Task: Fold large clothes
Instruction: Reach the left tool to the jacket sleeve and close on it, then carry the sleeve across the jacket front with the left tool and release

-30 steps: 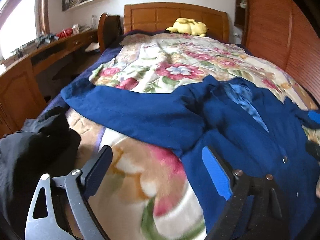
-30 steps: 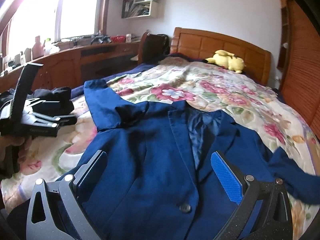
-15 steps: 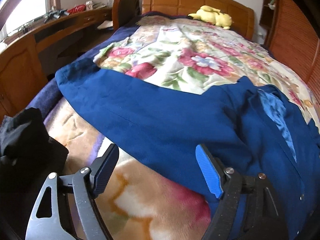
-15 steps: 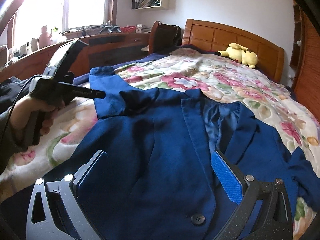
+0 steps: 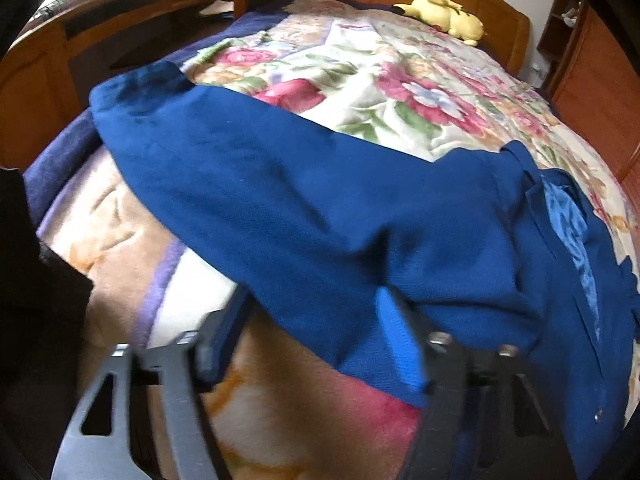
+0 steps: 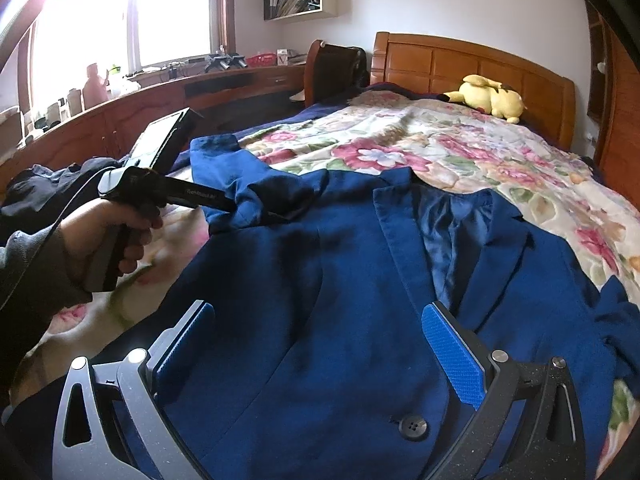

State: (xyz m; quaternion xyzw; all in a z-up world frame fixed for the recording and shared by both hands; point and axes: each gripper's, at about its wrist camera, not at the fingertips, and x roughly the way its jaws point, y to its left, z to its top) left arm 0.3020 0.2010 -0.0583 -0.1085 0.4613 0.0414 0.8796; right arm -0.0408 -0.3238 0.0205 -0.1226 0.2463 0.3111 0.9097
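Two grippers on one navy blazer here; it's lying face up on the floral blanket of the bed, collar toward the headboard, button end toward me; my left gripper is at the left sleeve, and its jaws have just been closing with the sleeve's lower edge between them; they're about half shut now, and the picture's too smeared for me to say the pads actually pinch the cloth yet, so I'd call it closing on it, not holding it; in the right wrist view the left tool's tips are buried in a bunched fold right where the sleeve meets the shoulder.

The bit that matters: that sleeve runs long and diagonal, from the shoulder out toward the desk side of the bed, cuff far from the jaws; the body of the jacket lies to the right of my left jaws, so the fold has to carry the sleeve that way, across the chest; left hand's plainly the nearer one for it.

My right gripper hovers over the front panel near the button, jaws wide, holding nothing.
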